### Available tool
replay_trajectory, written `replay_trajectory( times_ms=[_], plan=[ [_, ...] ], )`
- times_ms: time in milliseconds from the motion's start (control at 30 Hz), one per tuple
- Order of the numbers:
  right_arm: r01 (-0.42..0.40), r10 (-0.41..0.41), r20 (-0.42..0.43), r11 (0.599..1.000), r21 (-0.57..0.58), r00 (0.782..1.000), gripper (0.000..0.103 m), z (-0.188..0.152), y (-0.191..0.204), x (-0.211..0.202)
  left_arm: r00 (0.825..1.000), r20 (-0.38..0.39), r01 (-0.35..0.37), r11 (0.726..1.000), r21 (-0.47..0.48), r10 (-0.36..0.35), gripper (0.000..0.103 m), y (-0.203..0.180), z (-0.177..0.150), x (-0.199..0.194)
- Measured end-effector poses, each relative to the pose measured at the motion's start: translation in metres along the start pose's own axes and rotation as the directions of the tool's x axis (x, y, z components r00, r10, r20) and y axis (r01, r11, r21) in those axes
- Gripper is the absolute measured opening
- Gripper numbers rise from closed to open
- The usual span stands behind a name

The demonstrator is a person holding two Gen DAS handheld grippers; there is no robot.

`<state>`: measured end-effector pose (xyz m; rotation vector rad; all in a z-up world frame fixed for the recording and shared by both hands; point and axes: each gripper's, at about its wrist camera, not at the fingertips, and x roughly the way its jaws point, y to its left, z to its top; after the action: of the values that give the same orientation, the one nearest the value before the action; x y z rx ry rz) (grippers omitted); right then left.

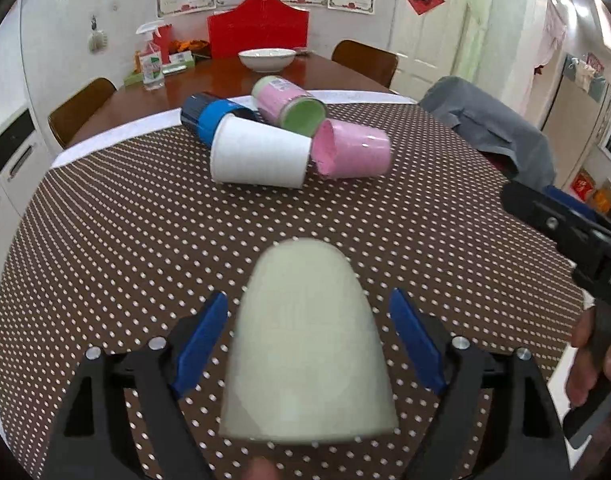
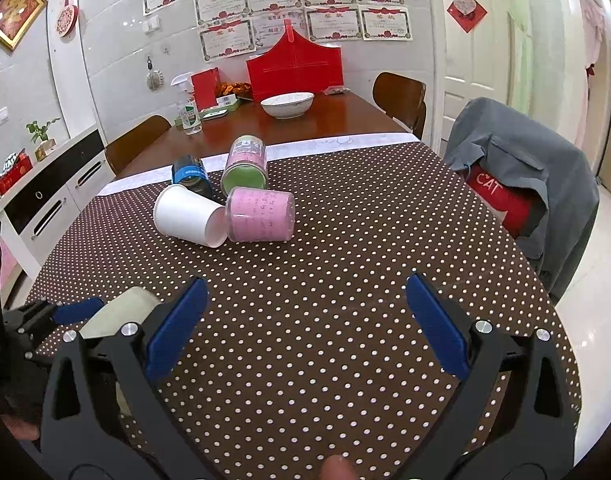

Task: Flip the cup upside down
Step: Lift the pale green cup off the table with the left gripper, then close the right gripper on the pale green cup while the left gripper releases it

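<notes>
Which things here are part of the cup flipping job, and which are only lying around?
Part of the job:
pale cup
left gripper, open around it
right gripper, open

Lying around:
white cup
pink cup
green-lined cup
blue cup
bowl

Both fisheye views look forward low over the polka-dot tablecloth [image 1: 105,240] toward the certificate wall [image 2: 289,0]. The left wrist camera sits close behind a pale cup [image 1: 305,344]; the right wrist camera looks from its right. Both share 4 toppled cups [image 2: 225,200] and the white bowl [image 1: 267,58].
</notes>
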<state>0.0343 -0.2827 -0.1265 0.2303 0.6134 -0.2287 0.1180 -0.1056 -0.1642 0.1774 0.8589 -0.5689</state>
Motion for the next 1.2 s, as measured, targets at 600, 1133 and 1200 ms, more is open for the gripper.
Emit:
replay_trajectory(
  times_ms=[600, 1133, 1200],
  plan=[
    [-0.062, 0.062, -0.011, 0.998, -0.020, 0.998, 0.097, 0.010, 0.023, -0.013, 0.947, 0.242, -0.211, 0.977, -0.032, 0.212, 0.089, 0.029, -0.008, -0.074],
    [-0.162, 0.159, -0.034, 0.980, -0.112, 0.987, 0.097, 0.025, 0.083, -0.030, 0.856, 0.335, -0.359, 0.919, -0.159, 0.393, 0.090, 0.074, -0.020, -0.130],
    [-0.180, 0.177, -0.042, 0.977, -0.112, 0.983, 0.097, 0.026, 0.088, -0.032, 0.846, 0.350, -0.363, 0.915, -0.176, 0.403, 0.090, 0.078, -0.021, -0.139]
  ],
)
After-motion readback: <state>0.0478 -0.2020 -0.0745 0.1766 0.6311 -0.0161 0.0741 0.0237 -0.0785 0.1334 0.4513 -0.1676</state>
